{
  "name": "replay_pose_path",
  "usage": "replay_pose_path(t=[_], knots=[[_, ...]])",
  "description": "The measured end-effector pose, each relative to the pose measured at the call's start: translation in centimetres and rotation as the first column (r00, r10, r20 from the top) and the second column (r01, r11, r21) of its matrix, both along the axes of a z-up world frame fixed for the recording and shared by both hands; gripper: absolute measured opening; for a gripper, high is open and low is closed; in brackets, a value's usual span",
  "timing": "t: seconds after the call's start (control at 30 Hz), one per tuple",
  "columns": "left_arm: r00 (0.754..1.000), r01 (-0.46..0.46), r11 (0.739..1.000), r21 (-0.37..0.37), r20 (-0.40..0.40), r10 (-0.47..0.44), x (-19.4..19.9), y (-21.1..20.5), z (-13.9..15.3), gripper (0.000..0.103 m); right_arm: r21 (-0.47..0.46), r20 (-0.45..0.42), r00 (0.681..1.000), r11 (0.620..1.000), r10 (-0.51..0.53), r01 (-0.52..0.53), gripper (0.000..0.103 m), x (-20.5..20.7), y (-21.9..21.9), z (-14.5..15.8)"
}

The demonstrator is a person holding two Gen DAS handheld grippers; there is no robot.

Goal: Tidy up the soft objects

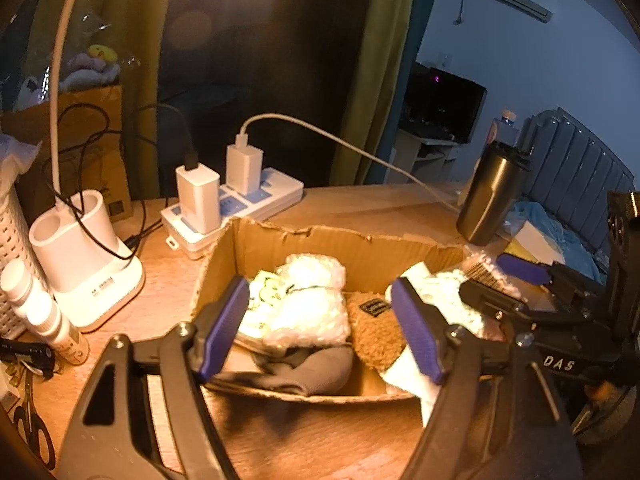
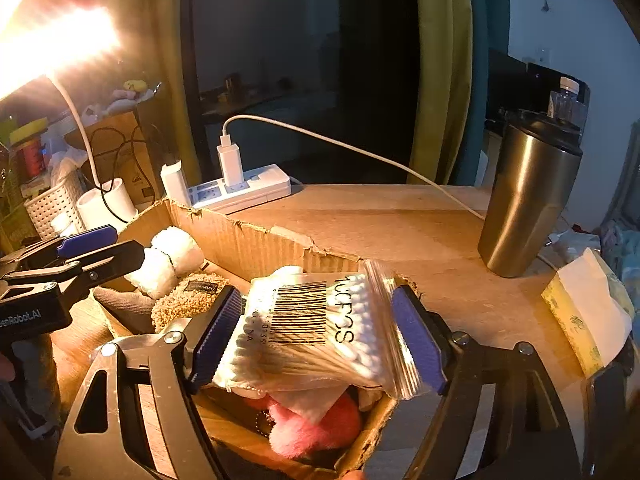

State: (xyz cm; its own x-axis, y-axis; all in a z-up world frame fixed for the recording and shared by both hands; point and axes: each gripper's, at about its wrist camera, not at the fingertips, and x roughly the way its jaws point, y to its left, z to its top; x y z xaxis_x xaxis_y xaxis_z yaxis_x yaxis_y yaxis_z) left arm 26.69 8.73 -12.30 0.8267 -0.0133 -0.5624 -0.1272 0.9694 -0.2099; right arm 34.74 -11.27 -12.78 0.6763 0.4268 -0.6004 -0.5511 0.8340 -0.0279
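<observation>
A torn cardboard box [image 1: 304, 242] on the wooden desk holds soft things: white fluffy rolls [image 1: 308, 304], a brown fuzzy item [image 1: 374, 334] and a grey cloth [image 1: 316, 368]. My left gripper [image 1: 320, 328] is open and empty, hovering over the box. My right gripper [image 2: 320, 332] is shut on a clear bag of cotton swabs [image 2: 312, 328], held over the box's right end [image 2: 248, 240]. A pink plush [image 2: 316, 428] lies in the box under the bag. The right gripper also shows in the left wrist view [image 1: 520, 276], and the left gripper in the right wrist view [image 2: 86, 248].
A steel tumbler [image 2: 528, 196] stands at the right of the desk. A white power strip with chargers [image 1: 232, 200] and a lamp base [image 1: 84, 264] stand behind the box. Small bottles [image 1: 36, 312] and scissors [image 1: 32, 428] lie left. A yellow-white packet [image 2: 584, 308] lies right.
</observation>
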Motion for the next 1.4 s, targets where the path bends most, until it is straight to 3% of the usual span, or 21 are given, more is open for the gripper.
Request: replay_pose_path(t=[1.4], knots=[[0.981,0.025,0.998,0.065,0.192,-0.037,-10.1,-3.1,7.3,0.075,0.044,0.152,0.988,0.999,-0.022,0.015,0.081,-10.4,-3.4,6.6]])
